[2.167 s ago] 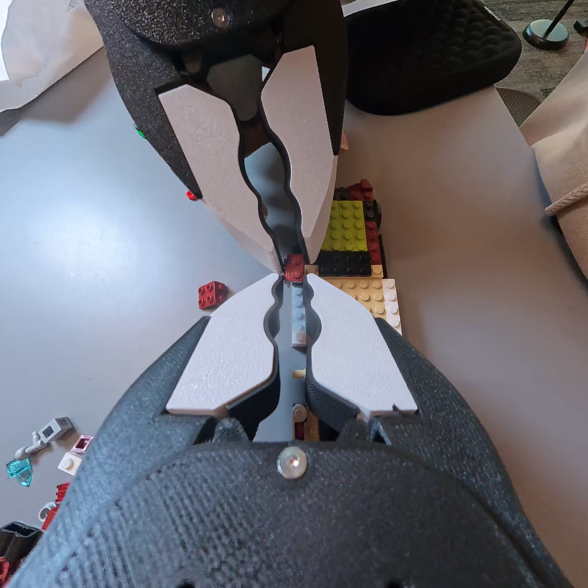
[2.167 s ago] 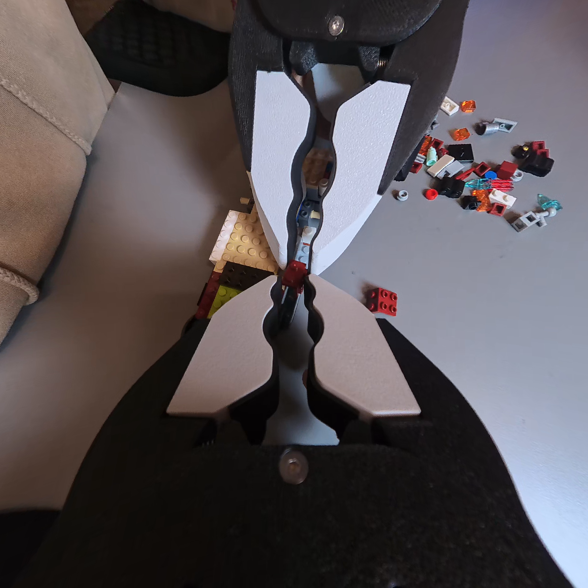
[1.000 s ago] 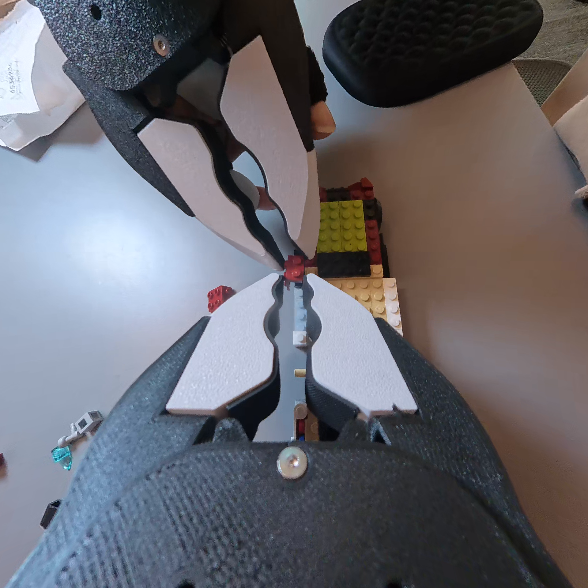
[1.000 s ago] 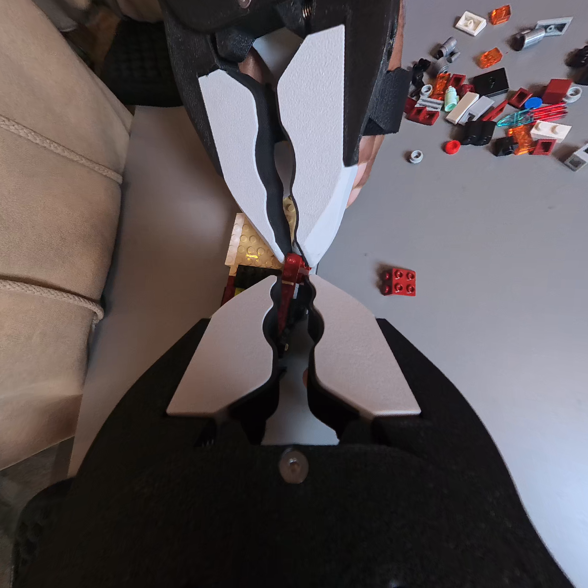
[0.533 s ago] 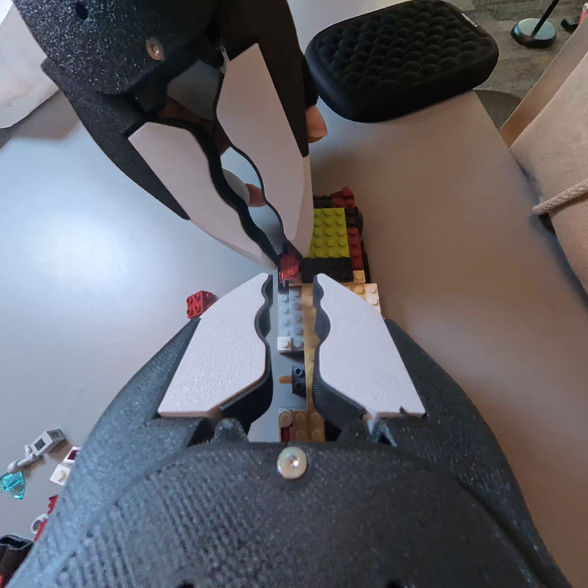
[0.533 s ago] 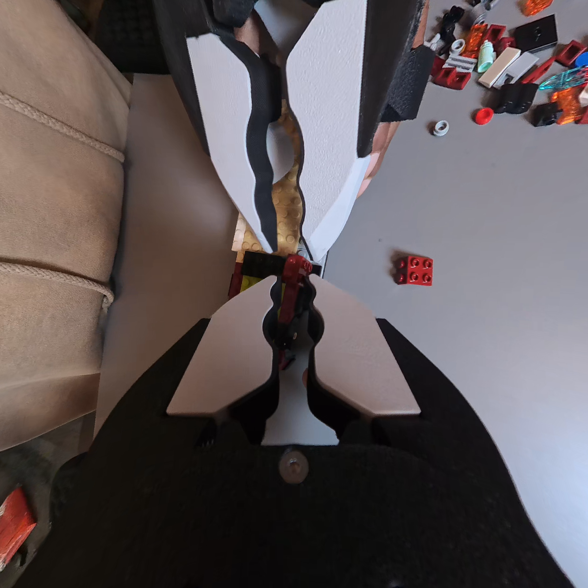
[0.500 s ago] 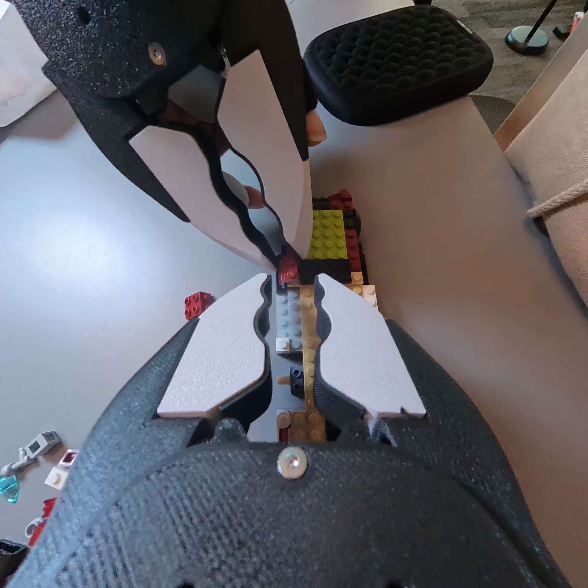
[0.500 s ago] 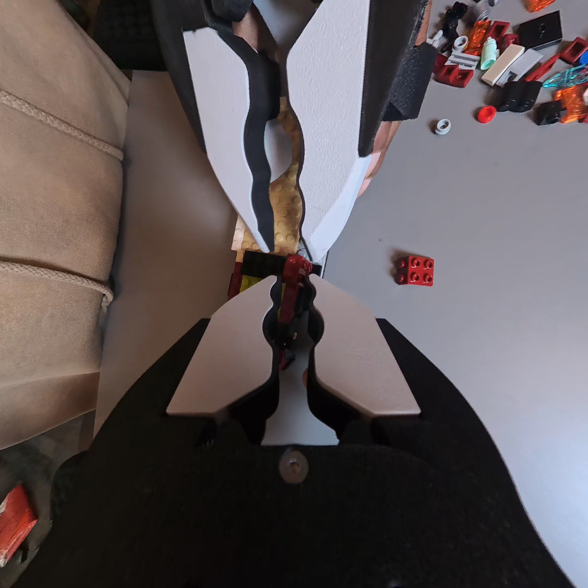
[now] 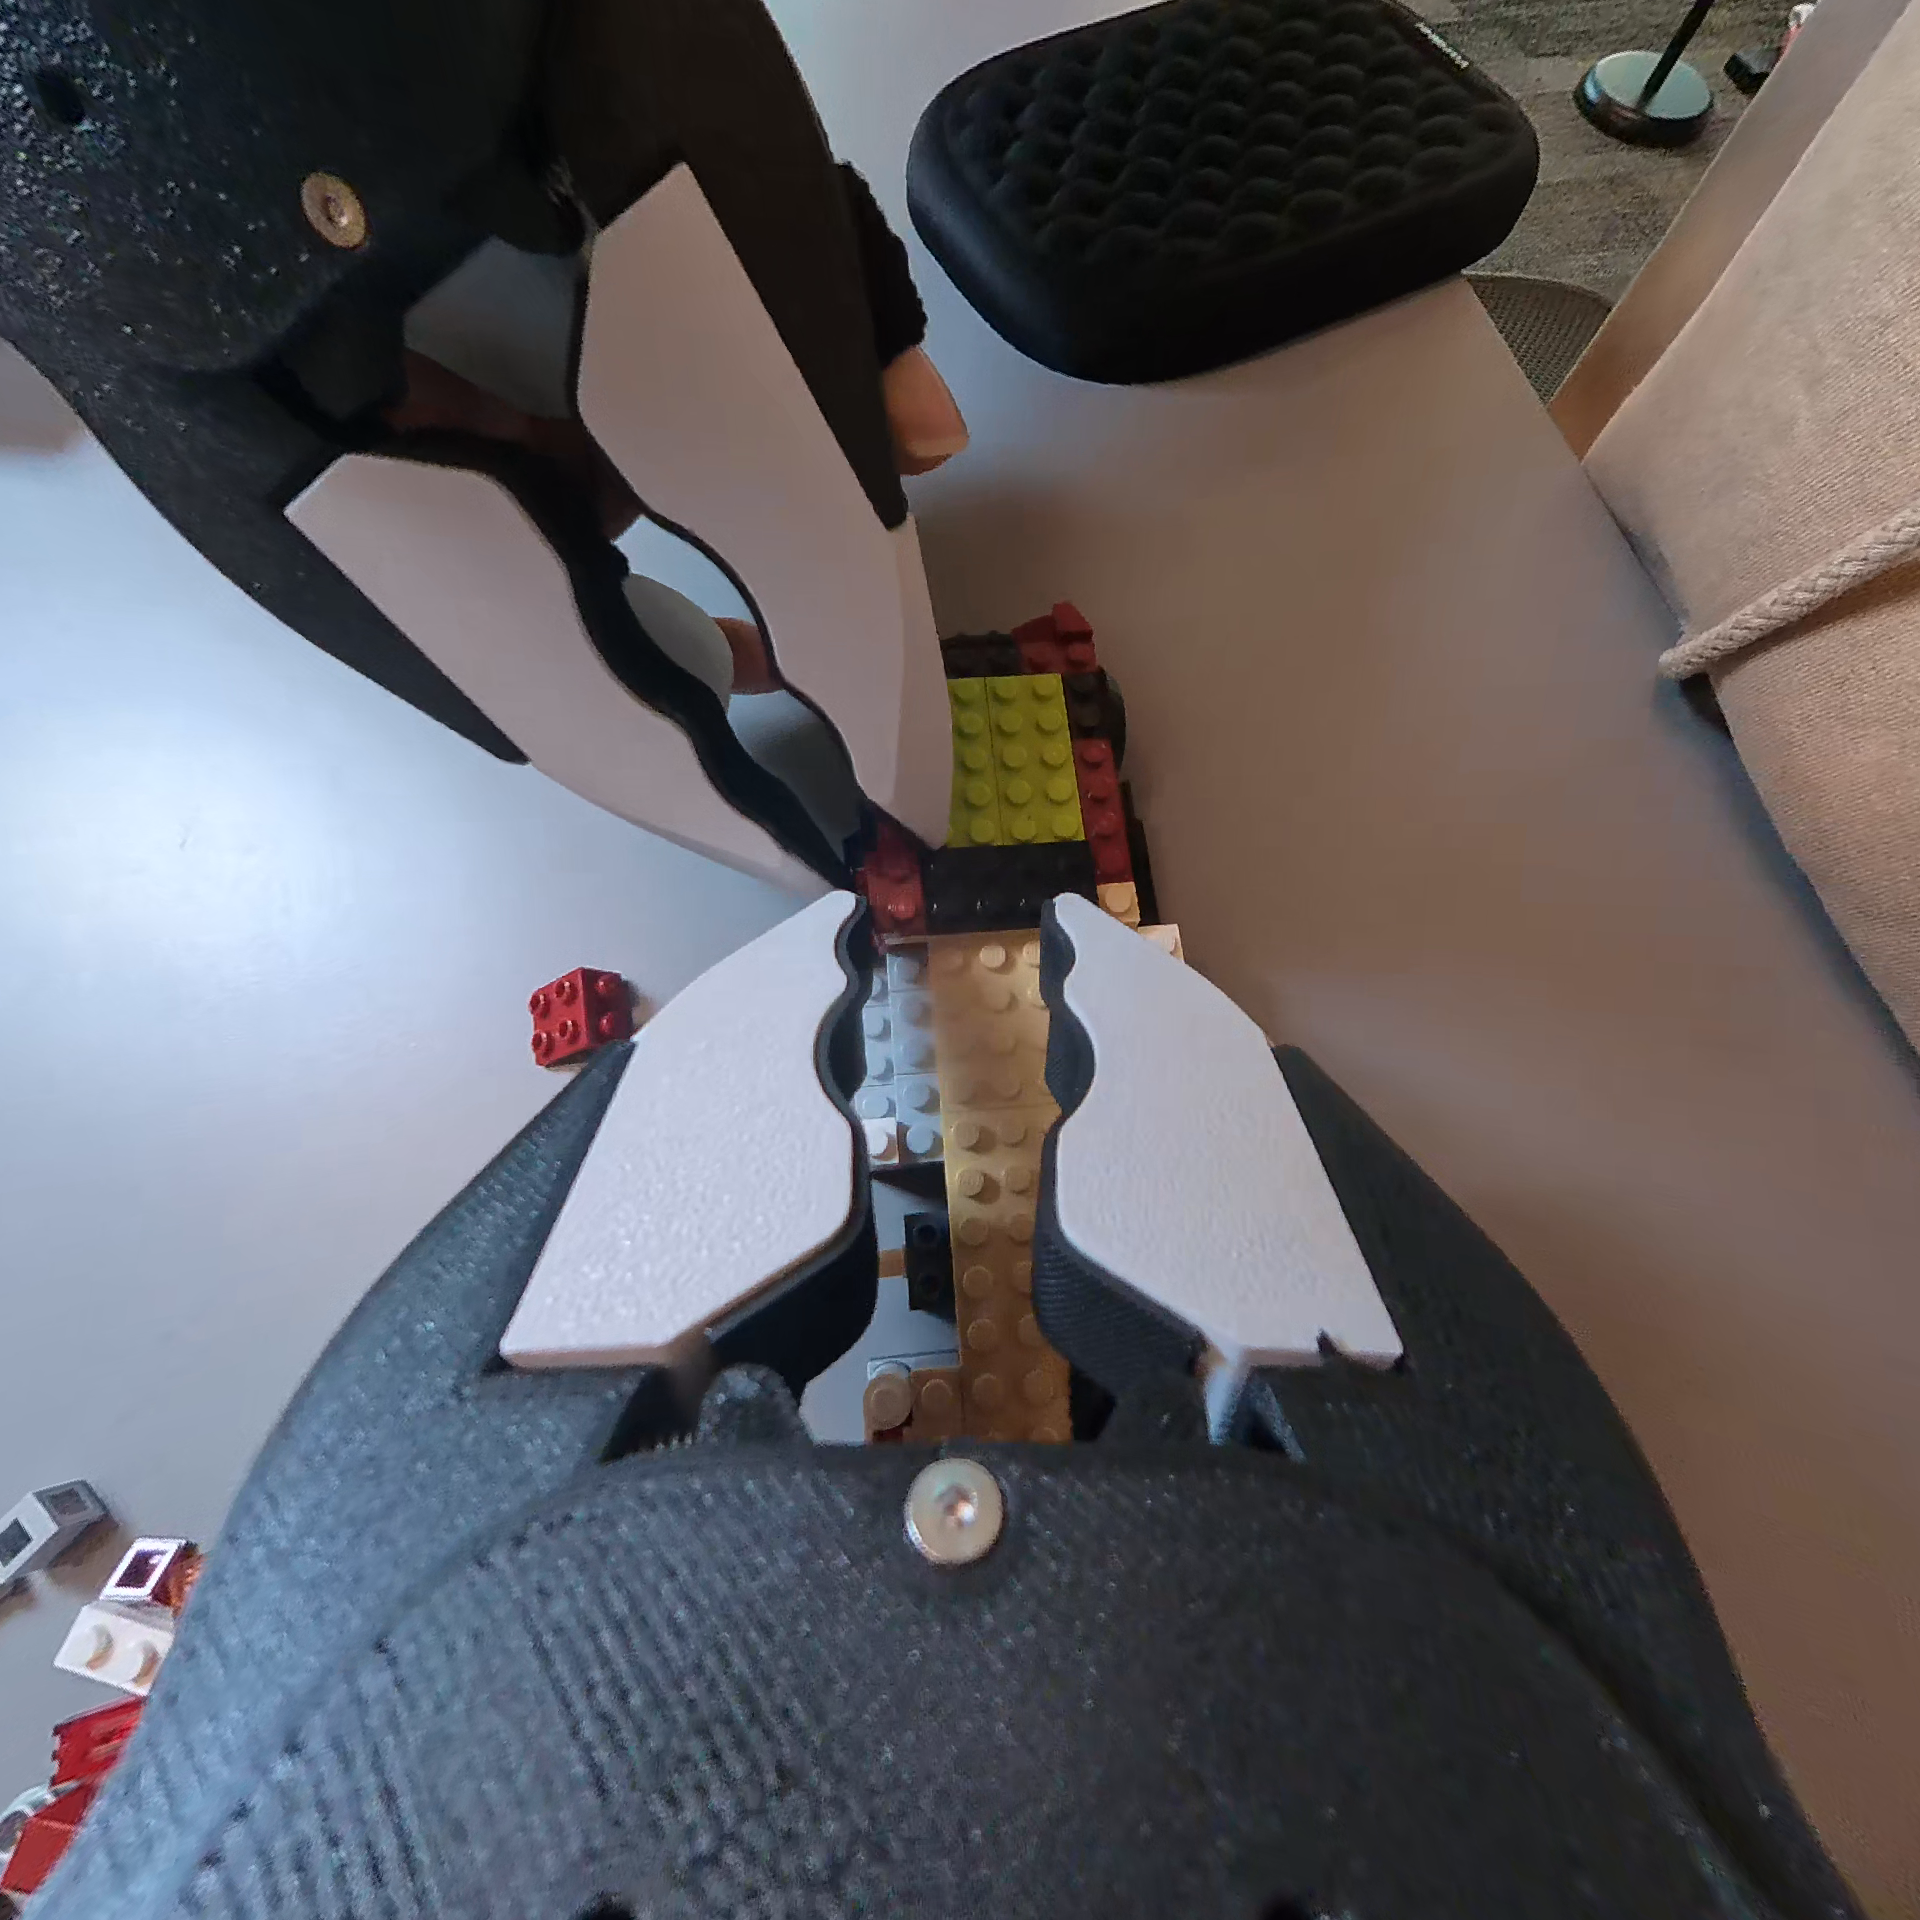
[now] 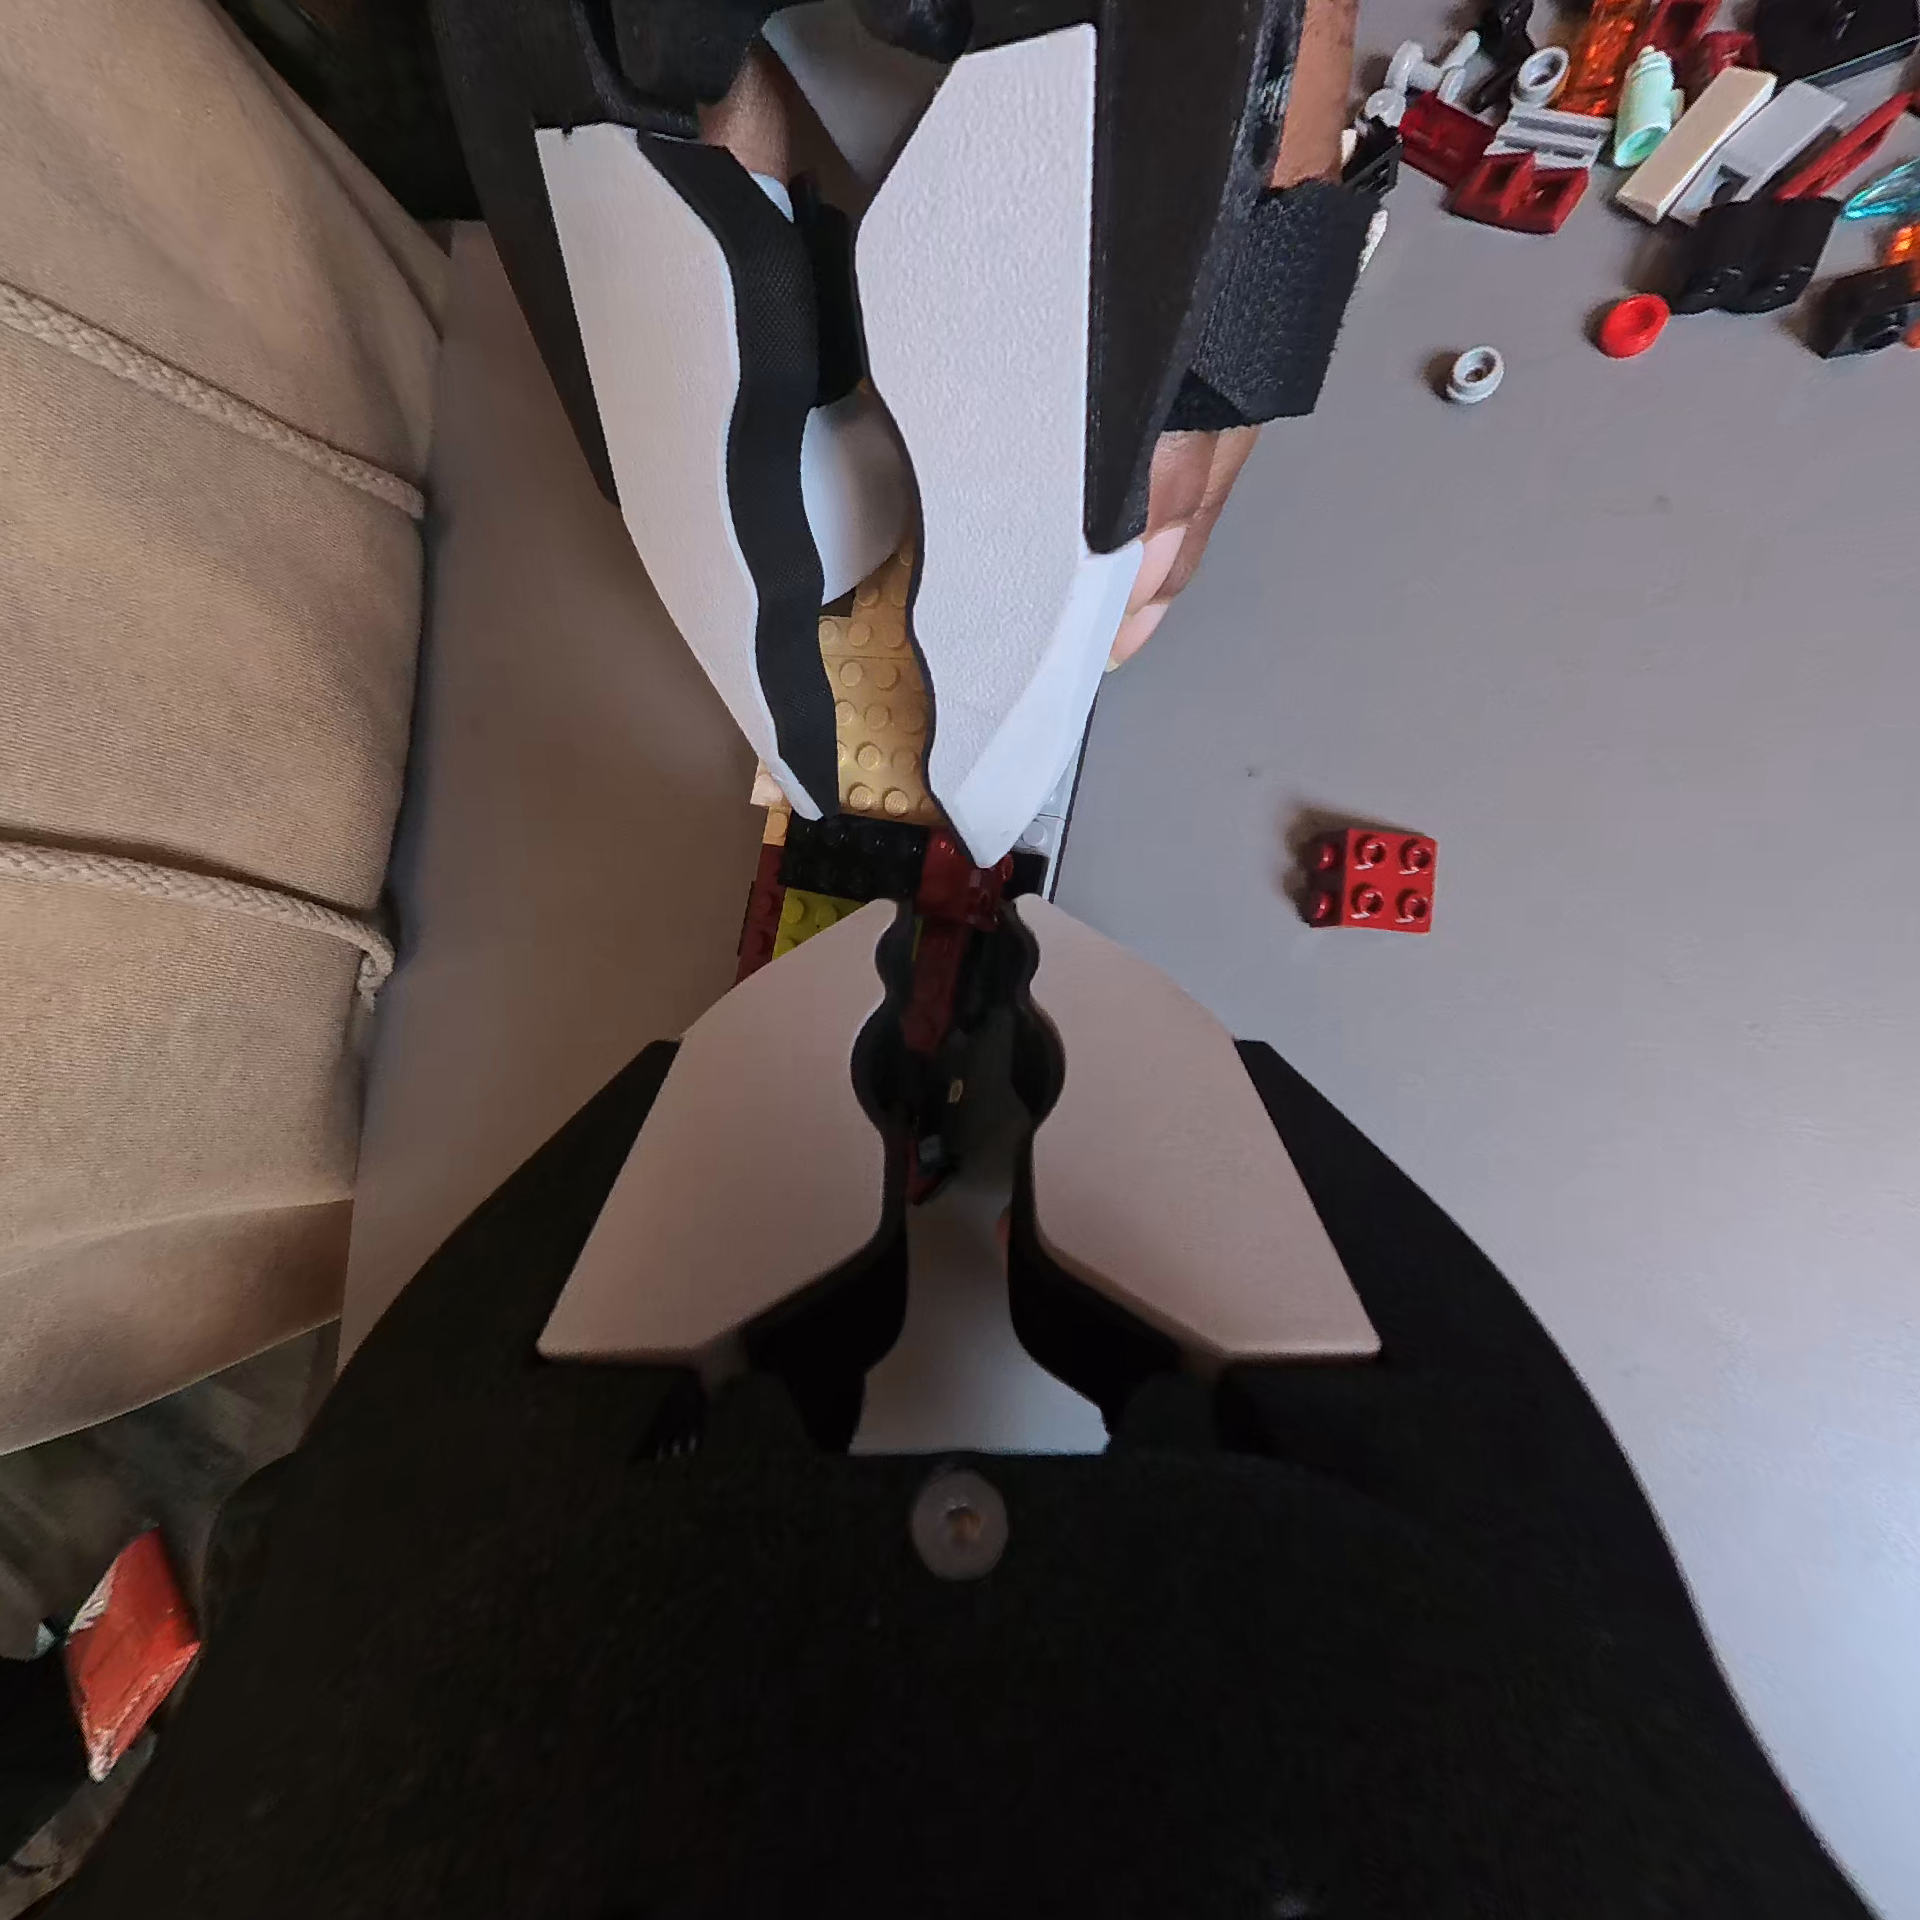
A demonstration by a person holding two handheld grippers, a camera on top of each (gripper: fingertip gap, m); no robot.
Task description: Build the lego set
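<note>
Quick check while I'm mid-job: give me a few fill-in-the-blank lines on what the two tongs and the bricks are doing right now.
1. The right tongs grip a dark ____ brick.
2. The left tongs stand ____ over the brick model, gripping nothing.
3. A loose red brick lies alone on the grey ____.
4. The model's bright studded patch is lime ____.

Missing words: red; open; table; green

The left gripper [image 9: 951, 914] stands with fingers apart, tip to tip with the nearly closed right gripper [image 10: 958, 914].
</note>
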